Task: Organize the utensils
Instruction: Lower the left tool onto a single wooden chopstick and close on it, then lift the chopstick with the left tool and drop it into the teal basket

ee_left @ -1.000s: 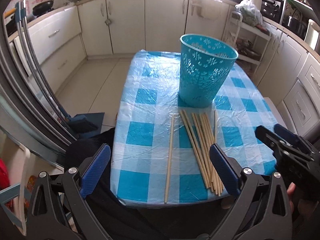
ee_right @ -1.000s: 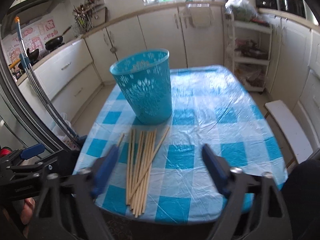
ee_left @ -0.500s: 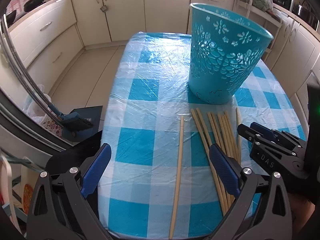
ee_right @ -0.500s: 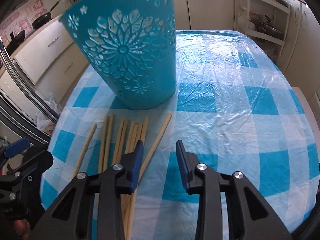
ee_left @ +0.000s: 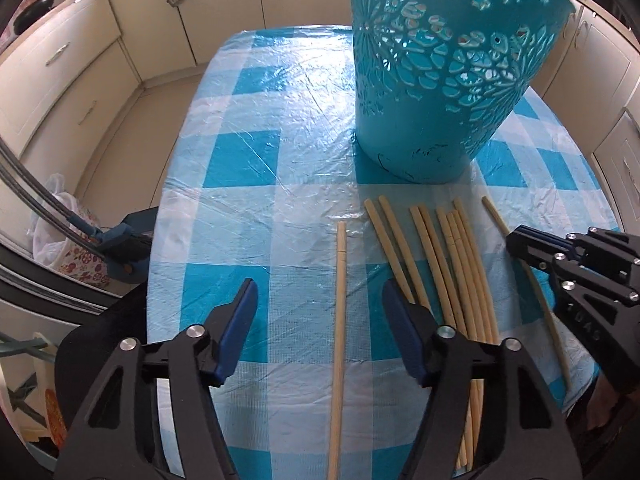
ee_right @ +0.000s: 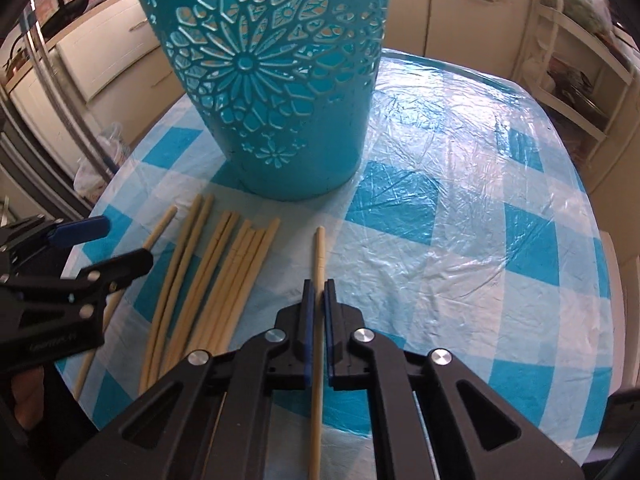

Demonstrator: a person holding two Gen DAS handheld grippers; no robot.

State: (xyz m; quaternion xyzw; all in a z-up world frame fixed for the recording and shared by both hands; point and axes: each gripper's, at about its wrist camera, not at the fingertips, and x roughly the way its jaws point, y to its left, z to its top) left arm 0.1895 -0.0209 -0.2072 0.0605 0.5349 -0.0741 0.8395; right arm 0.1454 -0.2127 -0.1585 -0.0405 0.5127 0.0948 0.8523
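Now the right gripper [ee_right: 316,300] pinches one light, stiff, slippery chopstick [ee_right: 319,256] near its middle; the left gripper [ee_left: 320,312] is wide open around another chopstick [ee_left: 340,280]

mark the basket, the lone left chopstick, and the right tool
basket [ee_right: 280,120], right wrist view, patterned side wall.
lone left chopstick [ee_left: 340,280], left wrist view, mid-shaft.
right tool [ee_right: 317,292], right wrist view, between fingertips.

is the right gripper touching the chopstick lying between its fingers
Cannot tell. Right wrist view: right gripper nearly shut around the chopstick, but no plain contact or gap shows.
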